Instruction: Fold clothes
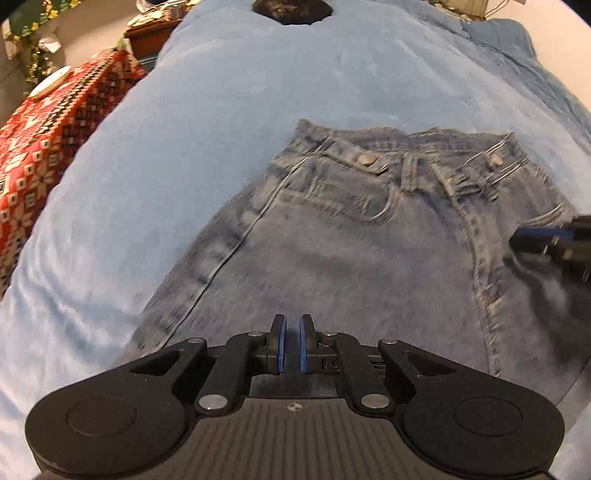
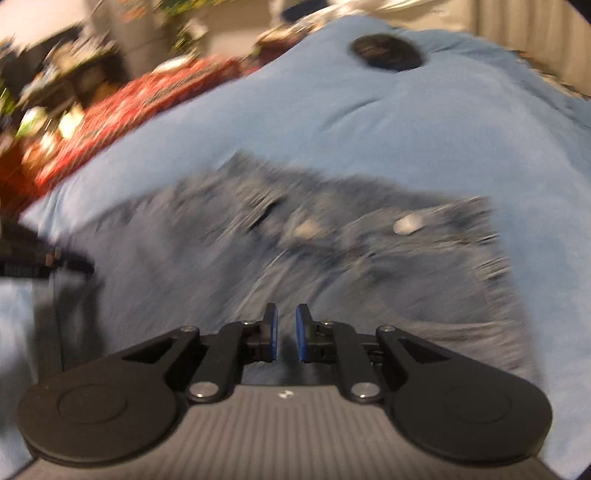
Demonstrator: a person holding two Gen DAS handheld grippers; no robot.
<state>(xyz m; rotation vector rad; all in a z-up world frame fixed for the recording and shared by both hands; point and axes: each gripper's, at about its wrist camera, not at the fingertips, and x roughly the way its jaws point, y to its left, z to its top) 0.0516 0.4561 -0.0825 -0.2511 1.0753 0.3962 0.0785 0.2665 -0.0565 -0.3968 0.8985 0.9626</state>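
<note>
A pair of blue denim jeans [image 1: 332, 236] lies flat on a light blue blanket [image 1: 184, 155], waistband and metal button away from me. My left gripper [image 1: 293, 325] hovers over the left leg with its blue pads nearly together and nothing between them. The right gripper shows in the left wrist view at the right edge [image 1: 554, 240], over the jeans' right side. In the blurred right wrist view the jeans [image 2: 332, 251] fill the middle; my right gripper [image 2: 286, 325] hangs above them, jaws a narrow gap apart, empty. The left gripper's black body [image 2: 33, 258] shows at the left edge.
A red patterned cloth [image 1: 48, 147] with a white plate [image 1: 50, 83] covers a table to the left of the bed. A dark round object [image 1: 291, 11] lies at the blanket's far end. Cluttered furniture stands beyond at the top left.
</note>
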